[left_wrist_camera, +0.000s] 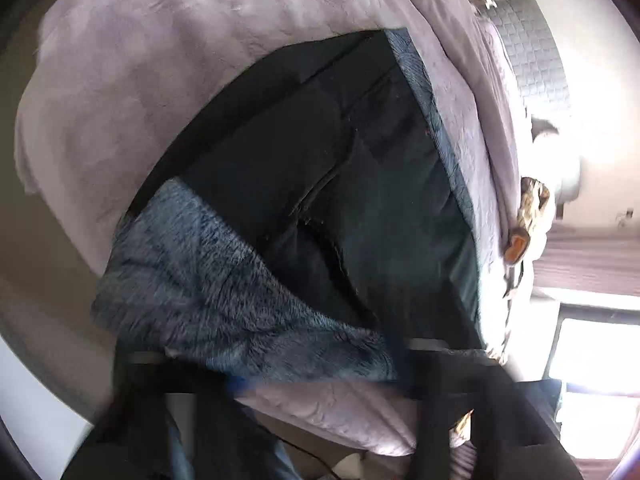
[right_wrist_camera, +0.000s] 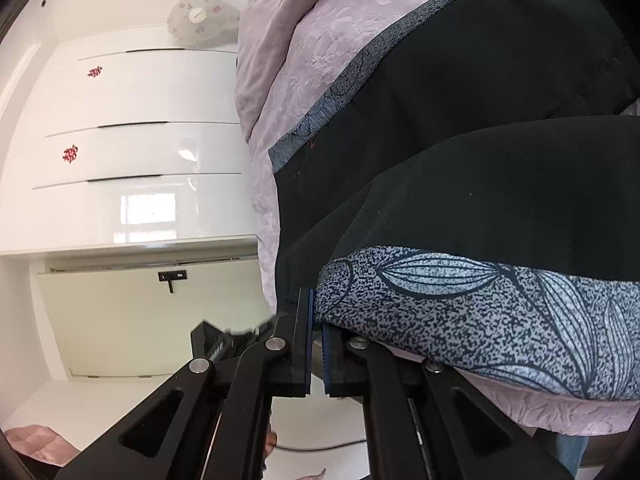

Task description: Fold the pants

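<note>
The pants (left_wrist_camera: 360,168) are spread flat on the bed (left_wrist_camera: 160,60), presumably so that a fold can be laid squarely. Their patterned edge is pinched between the nearly closed jaws of the right hand-held gripper (right_wrist_camera: 316,320), directly ahead of it. The left hand-held gripper (left_wrist_camera: 304,392) sits at the near edge, blurred; its state cannot be told.
</note>
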